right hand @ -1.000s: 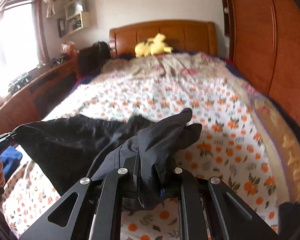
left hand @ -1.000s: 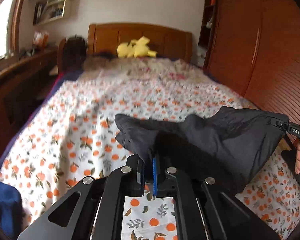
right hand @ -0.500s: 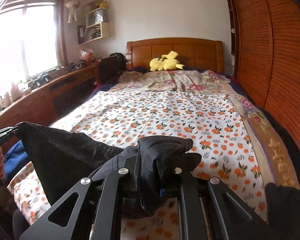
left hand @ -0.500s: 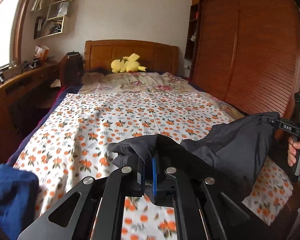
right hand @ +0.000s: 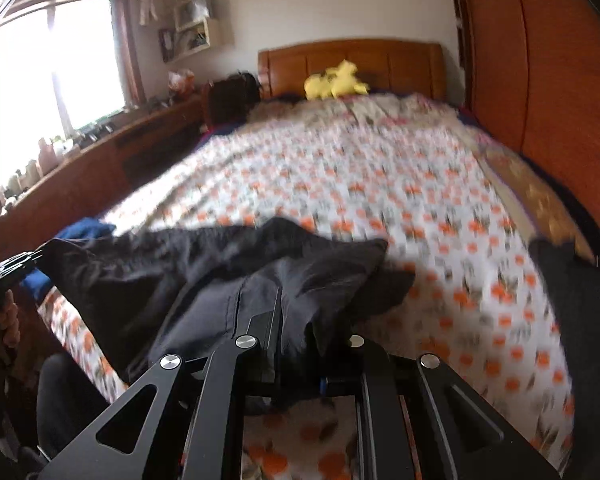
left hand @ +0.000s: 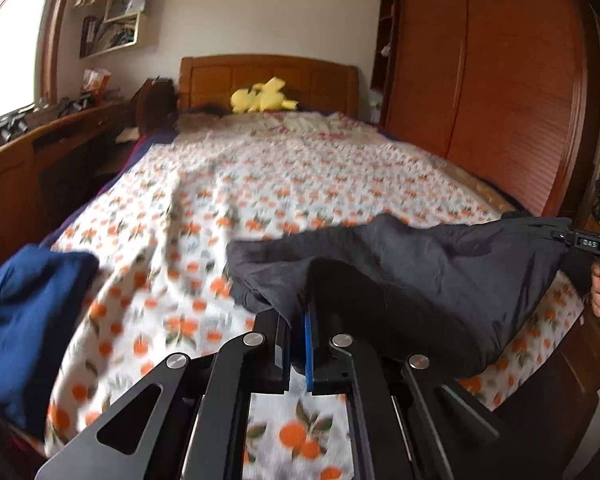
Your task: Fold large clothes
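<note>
You have carried the dark garment (left hand: 440, 272) across the foot of the bed (left hand: 300, 184) in the last moment: half a second ago the room looked sharp, and now the orange-print cover smears with motion in both wrist views, while the blue cloth (left hand: 24, 320) at the bed's near left corner fills more of the left view. The garment itself has kept its shape between your hands, a slack span hanging just above the cover.

Your left tongs (left hand: 298, 344) are clenched on one bunched edge of the garment, the fabric pinched between the blue pads. Your right tongs (right hand: 296, 344) are clenched on the opposite edge, with cloth draped over and between the fingers. That suggests you are still positioning the piece, not yet laying it down for a fold.

The middle of the bed lies open ahead of you. The blue cloth sits just beside the garment's left end and could get caught under it if you lower there. A second dark item (right hand: 572, 280) lies at the bed's right edge, near the wardrobe (left hand: 500, 80). The yellow plush toy (left hand: 262, 98) by the headboard is well apart.
</note>
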Motion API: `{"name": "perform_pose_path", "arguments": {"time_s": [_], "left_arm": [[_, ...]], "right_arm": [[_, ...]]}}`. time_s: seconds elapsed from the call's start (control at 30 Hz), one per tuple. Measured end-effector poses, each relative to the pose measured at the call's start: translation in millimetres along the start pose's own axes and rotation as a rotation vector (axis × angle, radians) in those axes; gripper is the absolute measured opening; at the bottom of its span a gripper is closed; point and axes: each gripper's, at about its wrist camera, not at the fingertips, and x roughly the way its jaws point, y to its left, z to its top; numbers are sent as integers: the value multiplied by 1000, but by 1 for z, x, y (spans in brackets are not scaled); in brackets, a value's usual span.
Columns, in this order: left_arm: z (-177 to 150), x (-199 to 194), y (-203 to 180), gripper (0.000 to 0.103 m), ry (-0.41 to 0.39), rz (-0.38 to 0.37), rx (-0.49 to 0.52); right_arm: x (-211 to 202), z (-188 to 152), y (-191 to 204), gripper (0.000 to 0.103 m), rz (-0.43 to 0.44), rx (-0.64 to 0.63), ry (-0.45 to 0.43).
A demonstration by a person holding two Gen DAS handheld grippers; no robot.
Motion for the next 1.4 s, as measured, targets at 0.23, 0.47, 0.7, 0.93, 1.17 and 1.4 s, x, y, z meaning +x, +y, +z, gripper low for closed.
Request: {"name": "perform_pose_path", "arguments": {"time_s": [0.23, 0.47, 0.7, 0.93, 1.17, 1.4], "left_arm": [[-42, 3, 15, 5, 28, 39, -47], [-66, 13, 26, 5, 74, 63, -57], [-81, 17, 31, 6, 87, 62, -56], [-89, 15, 32, 6, 75, 58, -77], [-90, 15, 32, 6, 70, 52, -88], [-91, 14, 32, 6, 61, 57, -84]], "right_arm": [[5, -43, -15, 13, -76, 32, 58], [4, -61, -29, 39, -172, 44, 71], [-13, -44, -23, 43, -267, -34, 43], [5, -1, 29, 47, -169, -146, 16], [100, 7, 106, 47, 9, -207, 144], [159, 11, 124, 46, -25, -227, 261]]}}
